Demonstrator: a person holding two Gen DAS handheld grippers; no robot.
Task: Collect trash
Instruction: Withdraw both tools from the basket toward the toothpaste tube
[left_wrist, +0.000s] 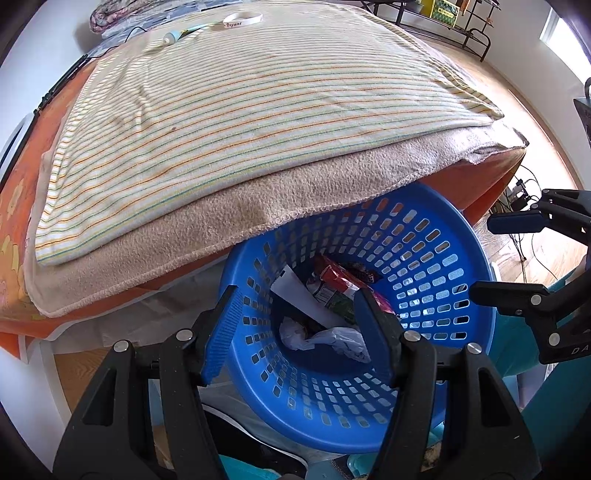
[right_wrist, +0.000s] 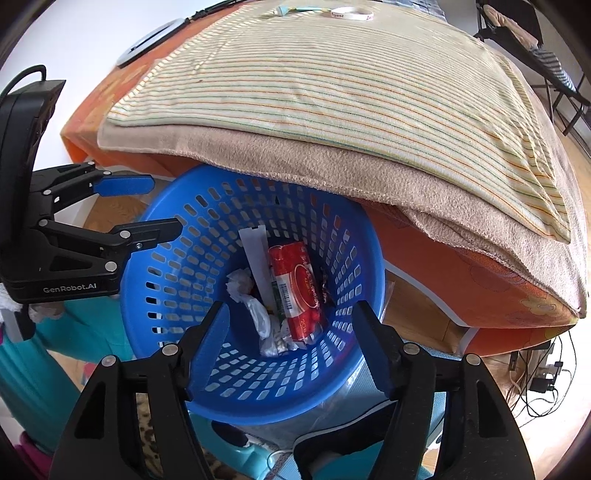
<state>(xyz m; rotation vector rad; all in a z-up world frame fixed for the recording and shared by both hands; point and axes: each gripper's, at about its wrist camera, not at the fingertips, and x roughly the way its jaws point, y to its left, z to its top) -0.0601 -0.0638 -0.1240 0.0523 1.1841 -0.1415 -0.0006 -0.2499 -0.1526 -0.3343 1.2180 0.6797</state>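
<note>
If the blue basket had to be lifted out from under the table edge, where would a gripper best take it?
Take the blue basket by its near rim, from the side facing the grippers: the far rim is tucked under the overhanging beige blanket. The rim is a thin lip that open jaws could straddle.

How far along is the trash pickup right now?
Done: a red wrapper, white paper strip and crumpled tissues lie in the blue basket. In hand: nothing; left gripper and right gripper are open. Left: no loose trash visible on the striped cloth.
</note>
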